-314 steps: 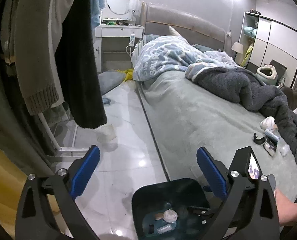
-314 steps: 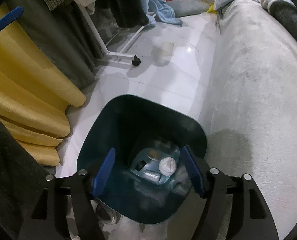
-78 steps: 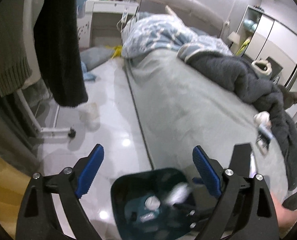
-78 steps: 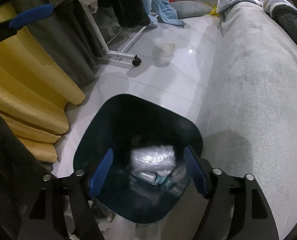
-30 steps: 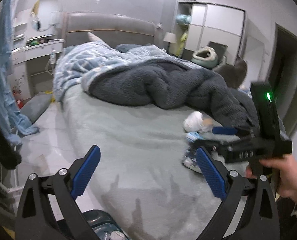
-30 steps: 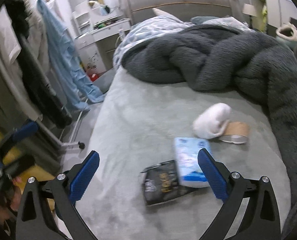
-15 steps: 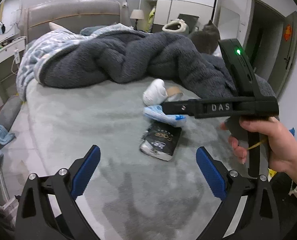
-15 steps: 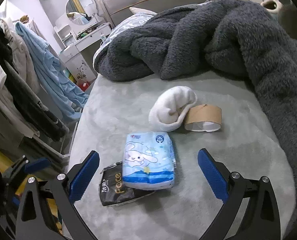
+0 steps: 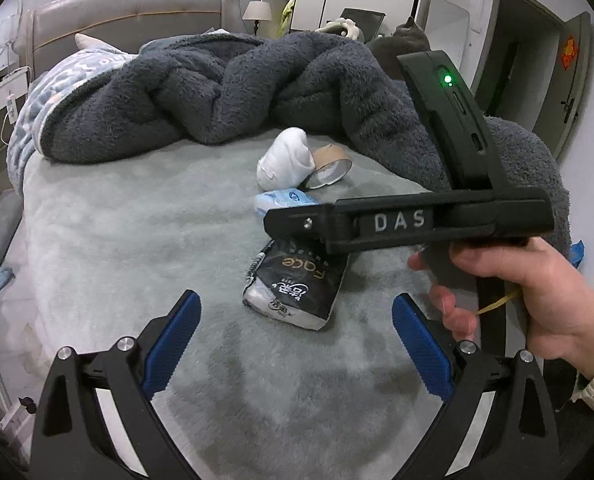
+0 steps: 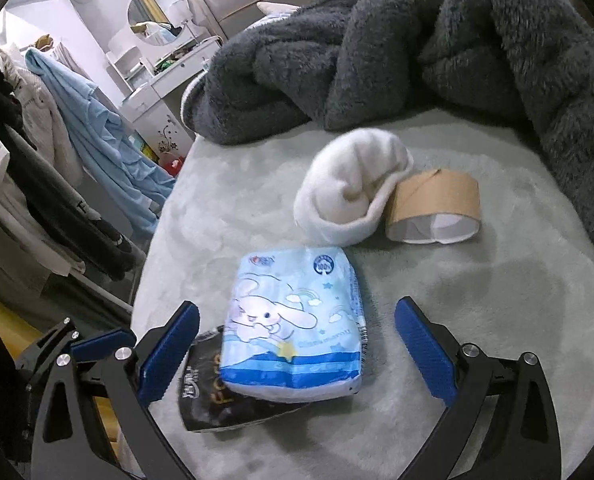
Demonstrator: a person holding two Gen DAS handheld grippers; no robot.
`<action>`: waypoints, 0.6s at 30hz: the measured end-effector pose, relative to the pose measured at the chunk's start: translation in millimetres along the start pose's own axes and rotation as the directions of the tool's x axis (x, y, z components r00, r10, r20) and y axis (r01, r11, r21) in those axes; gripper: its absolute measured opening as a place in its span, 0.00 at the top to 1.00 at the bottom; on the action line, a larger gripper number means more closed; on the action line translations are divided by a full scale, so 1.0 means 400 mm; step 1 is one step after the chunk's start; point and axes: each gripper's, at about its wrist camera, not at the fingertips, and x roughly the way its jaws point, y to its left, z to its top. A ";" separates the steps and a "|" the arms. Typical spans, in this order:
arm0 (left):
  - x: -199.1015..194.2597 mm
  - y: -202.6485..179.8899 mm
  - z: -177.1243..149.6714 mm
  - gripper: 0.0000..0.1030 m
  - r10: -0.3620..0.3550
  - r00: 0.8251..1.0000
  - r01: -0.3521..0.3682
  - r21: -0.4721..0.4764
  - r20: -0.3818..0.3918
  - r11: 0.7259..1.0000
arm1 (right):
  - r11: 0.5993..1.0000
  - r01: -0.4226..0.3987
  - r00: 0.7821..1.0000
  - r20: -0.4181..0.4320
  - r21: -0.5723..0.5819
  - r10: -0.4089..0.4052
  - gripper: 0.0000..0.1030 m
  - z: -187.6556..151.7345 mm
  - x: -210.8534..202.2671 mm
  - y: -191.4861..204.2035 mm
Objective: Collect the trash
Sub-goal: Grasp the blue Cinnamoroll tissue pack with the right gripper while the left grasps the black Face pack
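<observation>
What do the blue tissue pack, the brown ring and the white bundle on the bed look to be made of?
Blue tissue pack: thin glossy plastic film, going by its sheen, print and crimped end. Brown ring: matt cardboard with a white inner face and a spiral seam, probably a spent tape core. White bundle: soft fuzzy fabric, perhaps a rolled sock.

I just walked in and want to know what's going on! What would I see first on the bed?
Right in the middle of the grey bed lies a blue tissue pack with a cartoon bunny, resting partly on a black packet. Just behind them sit a white sock and a cardboard tape roll touching it. A big fluffy dark blanket is heaped at the back, and the right gripper hovers open over the blue pack.
</observation>
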 end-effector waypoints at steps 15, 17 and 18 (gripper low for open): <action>0.050 0.000 0.008 0.06 -0.022 1.000 0.021 -0.003 -0.013 1.000 | 1.000 -0.026 1.000 0.006 -0.016 0.026 0.47 -0.005 -0.030 -0.012; 0.054 0.001 0.010 0.06 -0.017 1.000 0.017 -0.004 -0.008 1.000 | 0.999 -0.030 1.000 0.009 -0.015 0.030 0.48 -0.005 -0.038 -0.017; 0.058 0.001 0.012 0.06 -0.013 1.000 0.013 -0.005 -0.006 1.000 | 0.999 -0.031 0.999 0.011 -0.015 0.031 0.48 -0.005 -0.042 -0.021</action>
